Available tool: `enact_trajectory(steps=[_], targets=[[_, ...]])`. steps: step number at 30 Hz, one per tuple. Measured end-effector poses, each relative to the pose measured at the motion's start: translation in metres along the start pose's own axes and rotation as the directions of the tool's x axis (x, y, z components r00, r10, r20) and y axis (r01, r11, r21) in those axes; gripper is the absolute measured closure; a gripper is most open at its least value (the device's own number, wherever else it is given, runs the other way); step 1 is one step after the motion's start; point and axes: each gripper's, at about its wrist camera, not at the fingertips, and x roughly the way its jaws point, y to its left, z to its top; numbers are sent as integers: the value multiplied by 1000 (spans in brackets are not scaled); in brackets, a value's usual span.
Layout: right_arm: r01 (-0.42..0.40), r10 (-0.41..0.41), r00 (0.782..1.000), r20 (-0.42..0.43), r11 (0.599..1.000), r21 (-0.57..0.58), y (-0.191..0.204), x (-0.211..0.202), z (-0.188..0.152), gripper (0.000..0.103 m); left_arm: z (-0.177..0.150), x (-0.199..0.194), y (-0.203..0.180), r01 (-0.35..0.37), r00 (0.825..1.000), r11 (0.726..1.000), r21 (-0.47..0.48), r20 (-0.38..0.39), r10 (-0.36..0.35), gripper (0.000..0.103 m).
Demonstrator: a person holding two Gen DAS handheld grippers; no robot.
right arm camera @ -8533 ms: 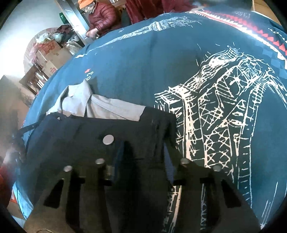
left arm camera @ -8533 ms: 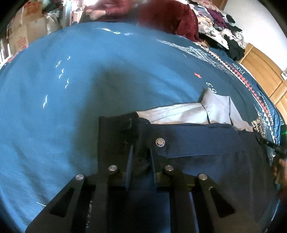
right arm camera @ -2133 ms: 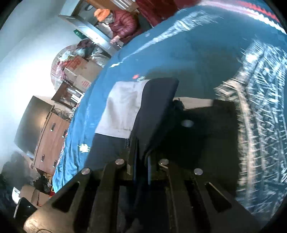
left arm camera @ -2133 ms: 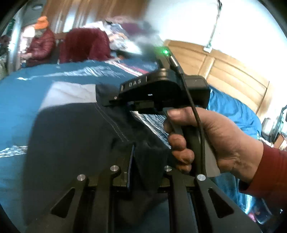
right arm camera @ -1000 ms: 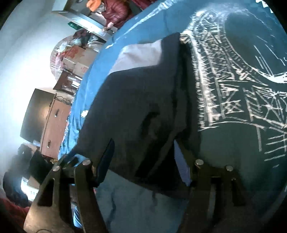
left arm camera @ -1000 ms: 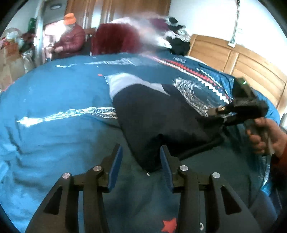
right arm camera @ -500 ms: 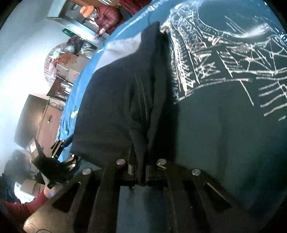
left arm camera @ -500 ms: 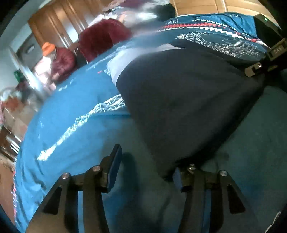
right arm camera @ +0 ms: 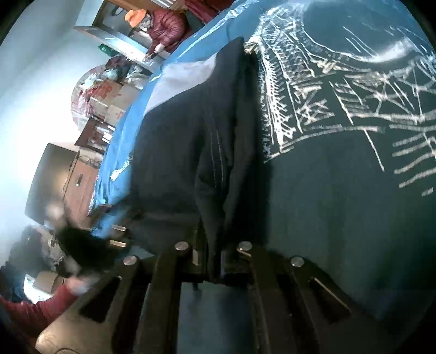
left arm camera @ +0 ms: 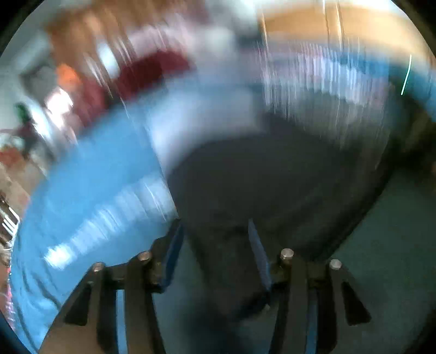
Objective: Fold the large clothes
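A dark navy garment [left arm camera: 272, 177] with a pale grey lining [right arm camera: 185, 76] lies folded on the blue bedspread [right arm camera: 340, 190]. In the right wrist view the garment [right arm camera: 177, 136] runs away from me, white stitching along its seam. My right gripper [right arm camera: 209, 258] is shut on its near edge, the cloth pinched between the jaws. The left wrist view is smeared by motion. There my left gripper [left arm camera: 215, 242] stands open, its fingers on either side of the garment's near corner. From the right wrist view the left gripper [right arm camera: 81, 245] shows as a dark blur at the garment's left corner.
The bedspread [left arm camera: 81, 190] carries a white bridge print. A person in an orange hat [right arm camera: 160, 21] sits beyond the bed's far end. Cardboard boxes [right arm camera: 109, 98] and a wooden cabinet [right arm camera: 81, 179] stand along the left side. A red sleeve [right arm camera: 41, 307] is at lower left.
My left gripper has moved forward fast, so the garment's corner now sits between its open fingers. My right gripper closed on the garment's edge half a second ago and still holds it.
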Motion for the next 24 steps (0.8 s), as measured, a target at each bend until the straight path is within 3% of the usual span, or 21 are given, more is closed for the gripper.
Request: enact_trajectory(steps=[1,3,6,8,12,14,16,18,19,20,21,22,24], targets=[[9,-9,1000,-4,1000,-13,0,0,1,99,-5,-1,-3,-19,999,1000,5,47,19,51],[-5,4,1000,-6,1000,-21,-4,1,1,100,3,-12,-3,-24,999,1000,7,43,24,55],[-57,57,998,7,998,-22,-13,4,-3,100,4,-37,14,31,995,994,-100,93,-22,60],[-92,92,996,22,996,-17,-20,4,-5,100,13,-62,32,20,982,987,-157,188,10,60],[-93,95,994,47,995,-41,-19,2,-9,100,58,-67,64,-16,953,976,-215,291,79,56],[-104,106,993,52,994,-42,-20,1,-10,100,93,-40,76,-28,948,979,-200,307,89,56],[-109,112,992,56,993,-45,-19,0,-10,100,122,-3,84,-26,953,984,-177,294,78,56],[-110,113,992,59,993,-49,-20,0,-11,100,149,49,87,-62,971,988,-142,220,93,56],[-111,114,992,61,993,-50,-20,0,-12,100,155,72,86,-84,979,989,-126,174,105,55],[-113,116,991,62,992,-50,-19,0,-13,100,159,110,85,-143,985,986,-83,81,150,55],[-115,118,991,64,992,-50,-19,0,-12,100,155,137,85,-153,988,987,-56,16,154,47],[-117,120,991,63,992,-49,-20,0,-13,100,151,150,89,-114,993,990,-79,-14,114,45],[-128,130,989,64,991,-45,-22,0,-13,100,148,143,104,-72,997,985,-155,13,74,47]])
